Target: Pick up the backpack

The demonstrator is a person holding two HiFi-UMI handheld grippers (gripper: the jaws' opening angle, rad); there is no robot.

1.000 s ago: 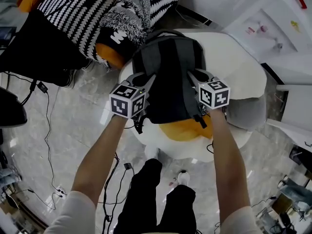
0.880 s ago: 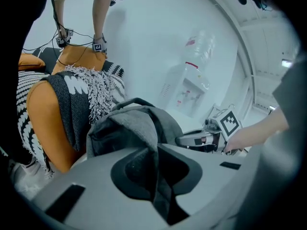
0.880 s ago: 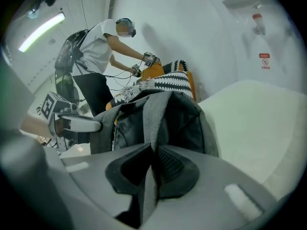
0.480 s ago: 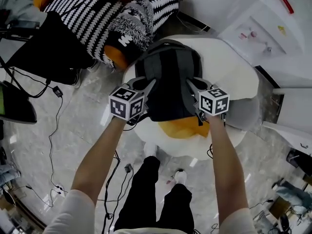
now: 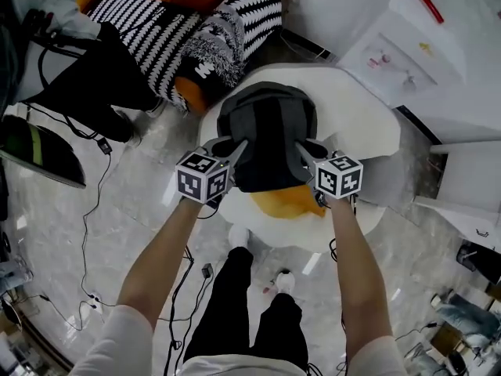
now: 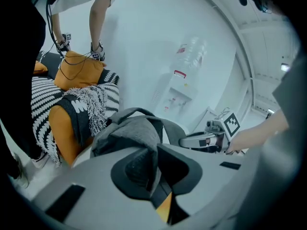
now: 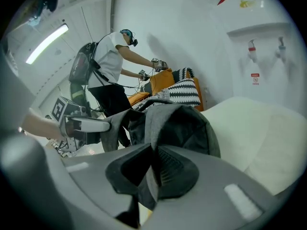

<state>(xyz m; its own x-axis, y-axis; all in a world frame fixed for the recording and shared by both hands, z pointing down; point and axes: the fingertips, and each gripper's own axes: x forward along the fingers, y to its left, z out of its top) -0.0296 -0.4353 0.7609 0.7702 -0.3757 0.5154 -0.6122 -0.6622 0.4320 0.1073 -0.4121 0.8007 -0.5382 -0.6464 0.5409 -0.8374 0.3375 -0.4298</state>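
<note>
The dark grey backpack [image 5: 266, 131] hangs between my two grippers above a white cushion with an orange centre [image 5: 286, 200]. My left gripper [image 5: 239, 148] is shut on the strap at the pack's left side, and the strap [image 6: 163, 191] runs down between its jaws. My right gripper [image 5: 302, 149] is shut on the fabric of the right side, with a grey fold [image 7: 146, 181] pinched between its pads. In the left gripper view the backpack [image 6: 132, 133] fills the middle and the right gripper [image 6: 204, 140] shows beyond it. In the right gripper view the backpack [image 7: 180, 123] bulges ahead, with the left gripper [image 7: 88, 125] at its far side.
Black-and-white striped cushions [image 5: 180, 30] and orange ones lie behind the pack. A white water dispenser [image 5: 407, 45] stands at the back right. Cables [image 5: 86, 210] trail over the marble floor at left. Another person [image 7: 112, 66] stands by the sofa.
Both grippers have risen with the backpack, and more of the orange centre shows under its lower edge. The right jaws have closed tighter on the fabric.
</note>
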